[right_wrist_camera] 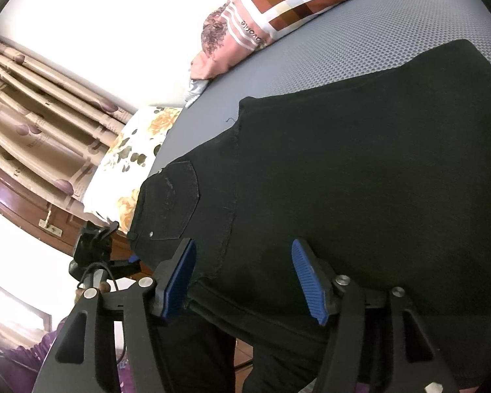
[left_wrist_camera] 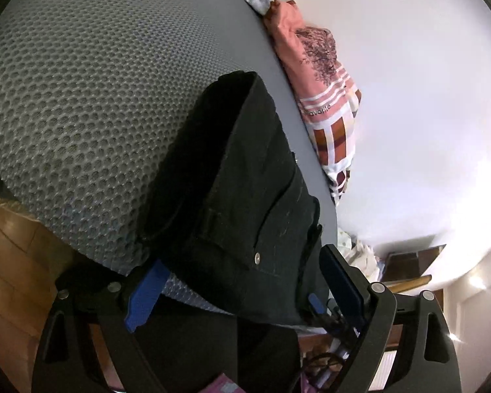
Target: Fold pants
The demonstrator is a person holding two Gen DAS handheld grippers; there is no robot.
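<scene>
Black pants [right_wrist_camera: 360, 163] lie on a grey mesh mattress [right_wrist_camera: 343, 32], back pocket up, waist towards the near edge. In the left wrist view the pants [left_wrist_camera: 245, 180] show as a folded stack with a rivet. My left gripper [left_wrist_camera: 245, 281] is open, its blue pads either side of the waist end of the pants. My right gripper [right_wrist_camera: 245, 278] is open, its blue pads [right_wrist_camera: 176, 278] straddling the near edge of the pants without pinching the cloth. The left gripper also shows in the right wrist view [right_wrist_camera: 114, 255] at the waist corner.
A pink and patchwork pillow [left_wrist_camera: 324, 98] lies along the mattress [left_wrist_camera: 81, 82] by the white wall. A floral pillow [right_wrist_camera: 131, 157] sits at the mattress end, near patterned curtains [right_wrist_camera: 32, 114]. Wooden floor [left_wrist_camera: 9, 262] lies below the mattress edge.
</scene>
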